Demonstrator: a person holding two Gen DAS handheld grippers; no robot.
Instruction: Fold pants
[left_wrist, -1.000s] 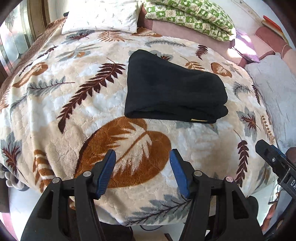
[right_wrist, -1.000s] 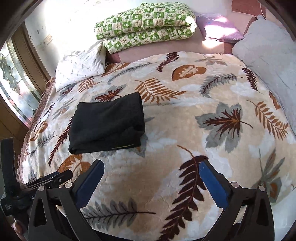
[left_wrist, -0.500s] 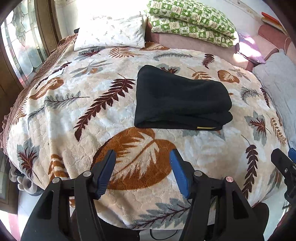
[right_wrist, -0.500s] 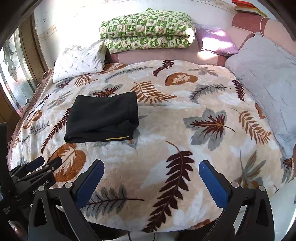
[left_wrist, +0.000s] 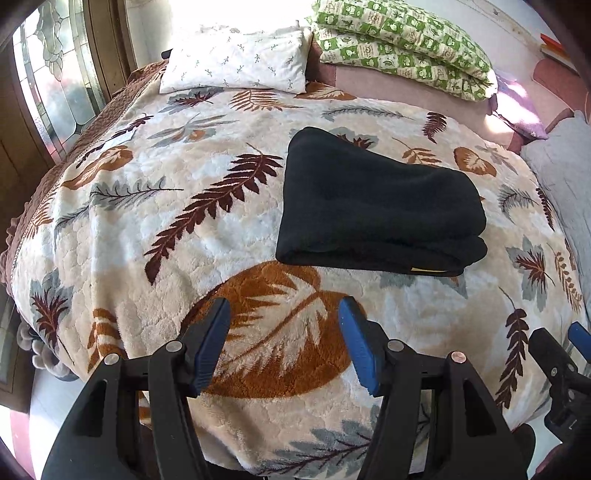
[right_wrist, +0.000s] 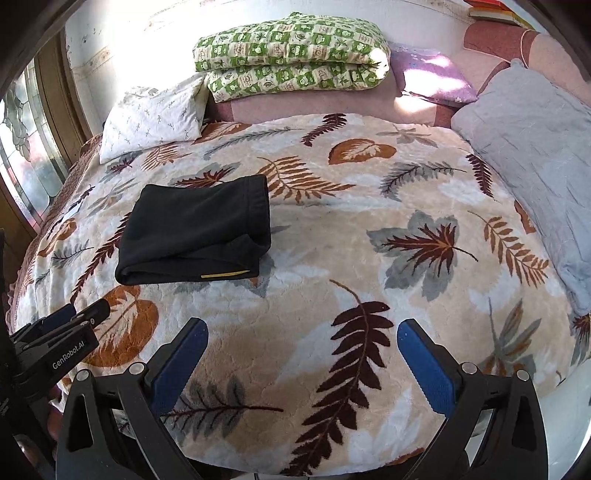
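A: How do the tools stand?
B: Left tool (left_wrist: 284, 341) and right tool (right_wrist: 302, 363) both hang with fingers spread wide, gripping nothing, over the near edge of the bed (right_wrist: 332, 266).
A: The pants?
B: The black pants (left_wrist: 376, 203) lie folded on the leaf-print blanket (left_wrist: 184, 229), apart from both tools.

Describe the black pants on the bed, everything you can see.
The pants are black, soft and fleecy-looking, folded into a thick, layered rectangle. A thin yellow strip shows at the near edge, and a stitched hem band runs along the right side. They lie flat on the leaf-print blanket; neither tongs touch them.
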